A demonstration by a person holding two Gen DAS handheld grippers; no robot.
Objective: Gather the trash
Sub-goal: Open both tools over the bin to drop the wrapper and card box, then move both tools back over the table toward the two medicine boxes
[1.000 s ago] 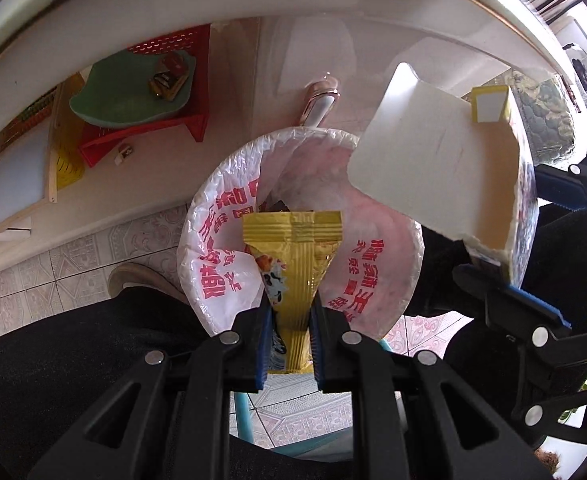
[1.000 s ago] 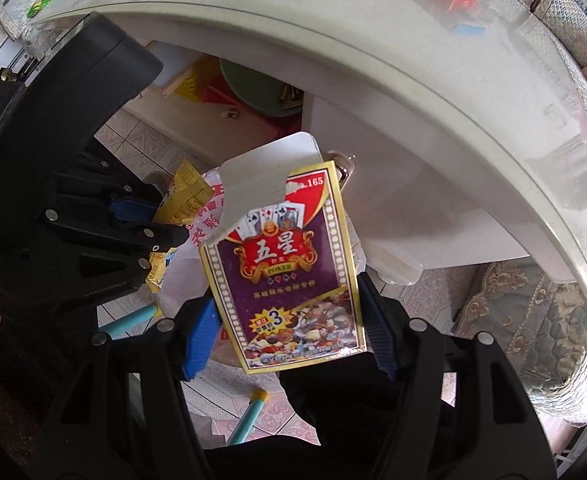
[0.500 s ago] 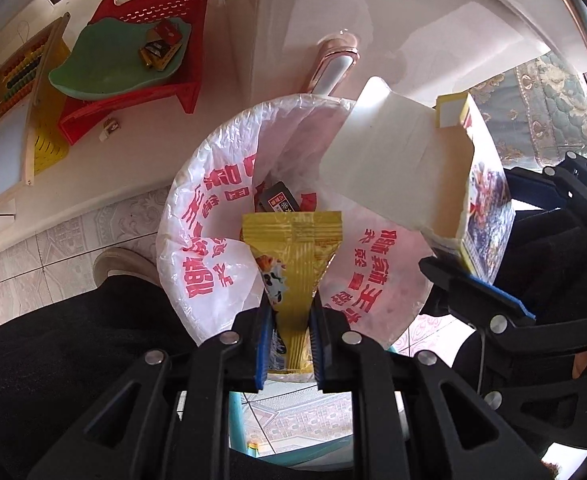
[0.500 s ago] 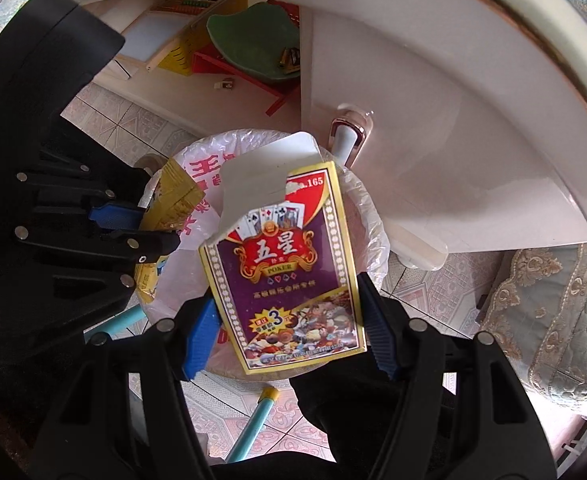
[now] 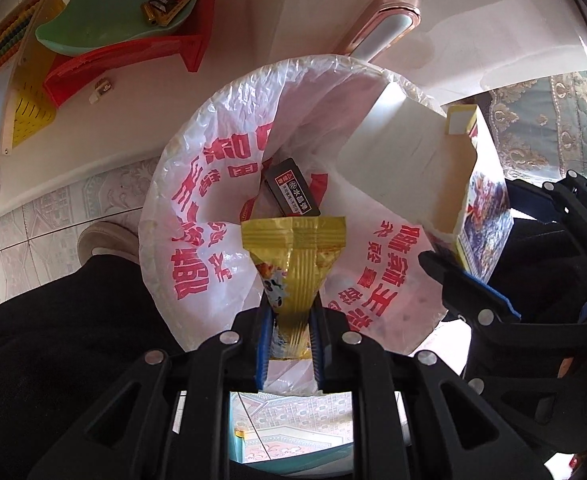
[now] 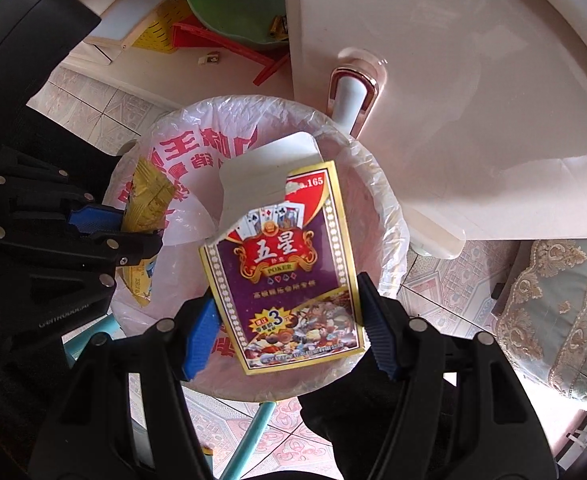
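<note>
The left gripper (image 5: 289, 340) is clenched on a gold wrapper (image 5: 295, 258), its blue-padded jaws pinching the wrapper's lower part while the crimped top edge fans out above them. The wrapper hangs over the mouth of a bin (image 5: 197, 184) lined with a white plastic bag printed with red characters; in the right wrist view the same wrapper (image 6: 145, 200) sits at the bin's left rim, with the left gripper (image 6: 133, 232) reaching in from the left. Down inside the bag lies a small black packet (image 5: 291, 192) with a white label, just beyond the wrapper's top edge. The right gripper (image 6: 289, 320) is grasping a card box (image 6: 285, 264), a purple and gold poker pack with its white top flap torn open, the jaws pressing against its two long sides. The box is held tilted over the bin's opening; from the left wrist view it (image 5: 421, 172) shows its white back and open end above the bag's right side. The bin (image 6: 389, 216) stands on a patterned tile floor (image 6: 433, 280) just beside a white table leg (image 6: 349, 100) with a rose-gold collar, under a round white table (image 6: 473, 120). Farther off, a red plastic stool (image 5: 133, 60) carries a green dish (image 5: 105, 24). A quilted cushion (image 6: 553, 320) lies at the right edge.
</note>
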